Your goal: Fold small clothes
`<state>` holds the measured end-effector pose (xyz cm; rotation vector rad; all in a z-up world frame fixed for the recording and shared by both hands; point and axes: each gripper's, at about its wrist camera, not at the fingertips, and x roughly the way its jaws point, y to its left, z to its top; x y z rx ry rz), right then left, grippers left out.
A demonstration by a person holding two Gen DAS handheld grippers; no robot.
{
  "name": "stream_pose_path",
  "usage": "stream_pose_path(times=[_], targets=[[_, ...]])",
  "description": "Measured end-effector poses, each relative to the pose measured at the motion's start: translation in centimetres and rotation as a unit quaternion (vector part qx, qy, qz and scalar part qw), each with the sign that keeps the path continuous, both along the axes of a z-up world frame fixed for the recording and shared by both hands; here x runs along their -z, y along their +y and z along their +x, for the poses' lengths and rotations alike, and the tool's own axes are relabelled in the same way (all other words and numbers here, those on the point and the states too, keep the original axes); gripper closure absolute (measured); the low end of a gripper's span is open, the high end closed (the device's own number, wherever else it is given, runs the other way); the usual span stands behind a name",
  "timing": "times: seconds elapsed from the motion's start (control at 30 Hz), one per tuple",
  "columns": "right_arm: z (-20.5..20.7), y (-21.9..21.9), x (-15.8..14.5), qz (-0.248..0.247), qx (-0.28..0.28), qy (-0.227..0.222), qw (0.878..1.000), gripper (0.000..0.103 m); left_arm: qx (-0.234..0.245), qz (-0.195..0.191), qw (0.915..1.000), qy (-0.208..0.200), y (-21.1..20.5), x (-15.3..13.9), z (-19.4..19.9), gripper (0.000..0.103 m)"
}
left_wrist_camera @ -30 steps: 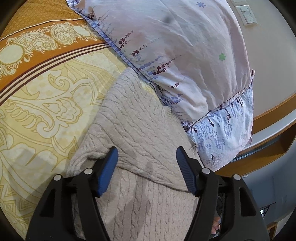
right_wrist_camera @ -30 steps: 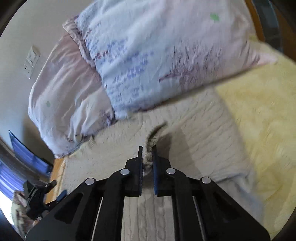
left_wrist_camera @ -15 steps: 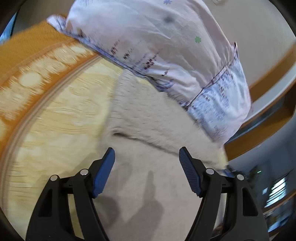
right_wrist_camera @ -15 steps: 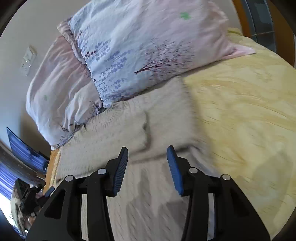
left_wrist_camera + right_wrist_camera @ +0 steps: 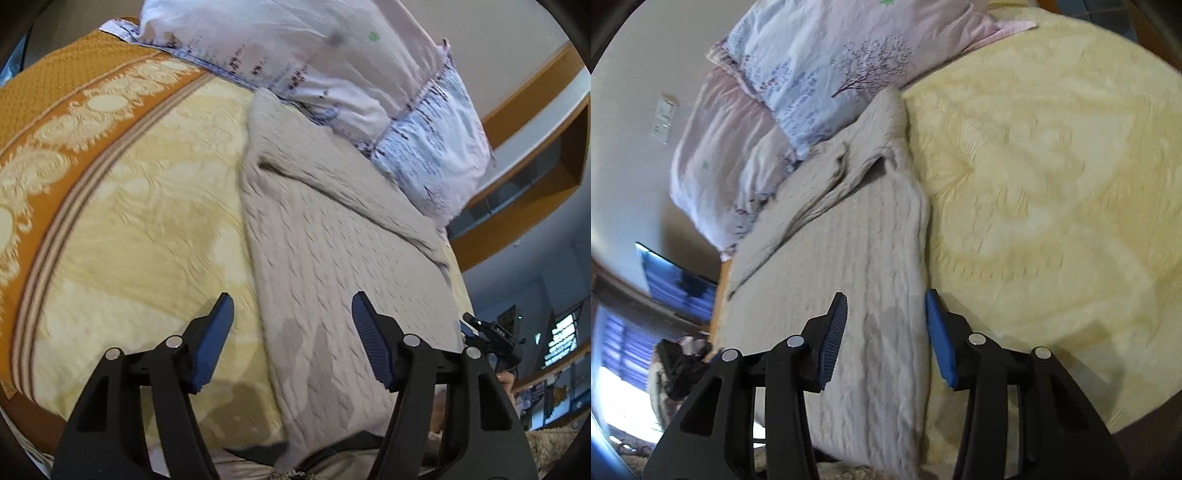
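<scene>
Left wrist view: left tongs [image 5: 291, 339] hang apart and empty, jaws closing, above the sweater [image 5: 332, 258] at frame centre on the bed [image 5: 147, 221]. Right tongs [image 5: 884, 332] stand parted and empty over its lower edge, positioned for regrasping.

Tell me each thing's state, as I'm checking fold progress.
Sweater: flat on the bed, sleeve folded across its top, partly folded.
Left gripper: jaws closing, nothing between the pads, above the sweater's edge.
Right gripper: open, empty, above the sweater.
Pillows: stacked at the sweater's top end.
</scene>
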<state>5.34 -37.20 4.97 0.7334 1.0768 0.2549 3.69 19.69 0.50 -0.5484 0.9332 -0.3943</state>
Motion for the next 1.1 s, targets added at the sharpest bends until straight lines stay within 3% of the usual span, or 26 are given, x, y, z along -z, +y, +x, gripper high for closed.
stream_pose_path(times=[0.07,0.33,0.53,0.73,0.87,0.97,1.1], targets=[[-0.8,0.1,0.4,0.036,-0.005,-0.001,0.999,0.057,0.01,-0.004,0.9999,-0.003,-0.5,0.0,-0.7,0.039],[-4.5,0.9,0.3,0.133,-0.051,-0.025,0.99,0.059,0.071,-0.067,0.9952,-0.002,-1.9,1.3,-4.0,0.061],[-7.4,1.5,0.3,0.125,-0.104,-0.015,0.987,0.061,0.116,-0.094,0.9887,-0.005,-2.2,2.1,-6.5,0.065],[-8.7,2.5,0.5,0.112,-0.137,-0.007,0.984,0.07,0.164,-0.071,0.9839,0.002,-4.3,2.6,-7.0,0.065],[-8.4,3.1,0.9,0.104,-0.15,0.0,0.983,0.076,0.169,-0.076,0.9826,0.017,-5.0,3.2,-6.4,0.067],[-8.2,3.2,1.2,0.101,-0.157,0.002,0.982,0.083,0.17,-0.082,0.9816,0.027,-5.1,3.5,-6.2,0.074],[-8.1,3.8,0.6,0.09,-0.18,-0.01,0.98,0.094,0.18,-0.077,0.9799,0.039,-5.3,3.7,-6.3,0.094]])
